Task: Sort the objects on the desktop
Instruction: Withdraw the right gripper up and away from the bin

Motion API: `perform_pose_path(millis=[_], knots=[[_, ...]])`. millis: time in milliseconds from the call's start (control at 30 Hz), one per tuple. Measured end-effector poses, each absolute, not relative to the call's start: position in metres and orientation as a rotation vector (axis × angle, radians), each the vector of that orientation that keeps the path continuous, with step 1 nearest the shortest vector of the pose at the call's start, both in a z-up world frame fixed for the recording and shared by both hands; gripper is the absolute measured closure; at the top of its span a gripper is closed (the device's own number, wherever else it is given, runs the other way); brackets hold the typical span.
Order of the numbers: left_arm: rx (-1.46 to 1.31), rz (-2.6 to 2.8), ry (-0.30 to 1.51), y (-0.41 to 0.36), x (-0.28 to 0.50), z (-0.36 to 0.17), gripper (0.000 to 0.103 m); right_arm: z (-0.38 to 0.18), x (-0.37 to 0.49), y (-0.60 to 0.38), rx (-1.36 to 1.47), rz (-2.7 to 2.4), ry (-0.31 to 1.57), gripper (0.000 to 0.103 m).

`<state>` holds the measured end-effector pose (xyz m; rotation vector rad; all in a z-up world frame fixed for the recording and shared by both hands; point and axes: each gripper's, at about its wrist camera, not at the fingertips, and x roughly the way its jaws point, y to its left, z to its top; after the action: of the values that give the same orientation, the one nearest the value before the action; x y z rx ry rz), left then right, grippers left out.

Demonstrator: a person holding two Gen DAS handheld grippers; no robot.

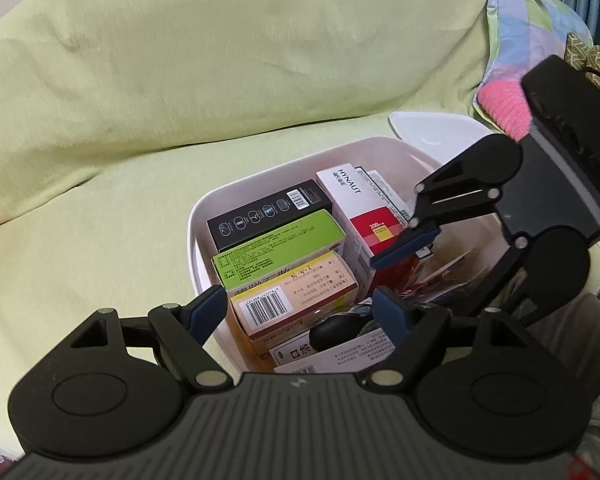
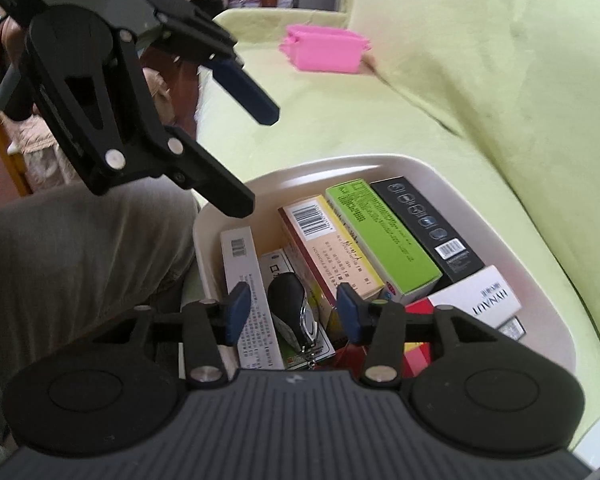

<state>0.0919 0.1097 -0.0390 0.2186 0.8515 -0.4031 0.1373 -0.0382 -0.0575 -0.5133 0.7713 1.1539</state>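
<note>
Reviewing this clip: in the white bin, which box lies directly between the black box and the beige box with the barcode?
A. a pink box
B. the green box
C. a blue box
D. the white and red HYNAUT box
B: the green box lies flat in the white bin, with the black box on one side and the beige barcode box on the other.

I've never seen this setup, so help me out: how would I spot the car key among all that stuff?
Find the white bin sitting on the green sofa cover. Among the boxes inside, look at the end nearest the person's leg, beside the beige box with a barcode. The car key is the only rounded, glossy black thing there, with a silver edge.
</note>
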Motion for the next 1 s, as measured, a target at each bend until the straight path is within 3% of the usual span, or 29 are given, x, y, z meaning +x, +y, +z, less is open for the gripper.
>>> perform_pose_path(millis=[267,333,433,533,1000], knots=[[0.243,-0.41,0.836,0.097,0.083,-0.03,0.021,-0.041,0.122,-0.063,-0.399,1.003,0.751,0.037],[0.251,-0.412,0.831,0.092,0.081,-0.027,0.018,-0.038,0.118,-0.073,-0.366,0.949,0.752,0.019],[0.265,-0.413,0.821,0.085,0.077,-0.022,0.015,-0.033,0.113,-0.091,-0.302,0.854,0.748,0.007],[0.273,-0.42,0.812,0.075,0.076,-0.018,0.014,-0.029,0.111,-0.114,-0.185,0.752,0.759,0.001],[0.34,-0.467,0.799,0.014,0.078,-0.01,0.01,-0.022,0.091,-0.216,0.173,0.397,0.781,0.001]])
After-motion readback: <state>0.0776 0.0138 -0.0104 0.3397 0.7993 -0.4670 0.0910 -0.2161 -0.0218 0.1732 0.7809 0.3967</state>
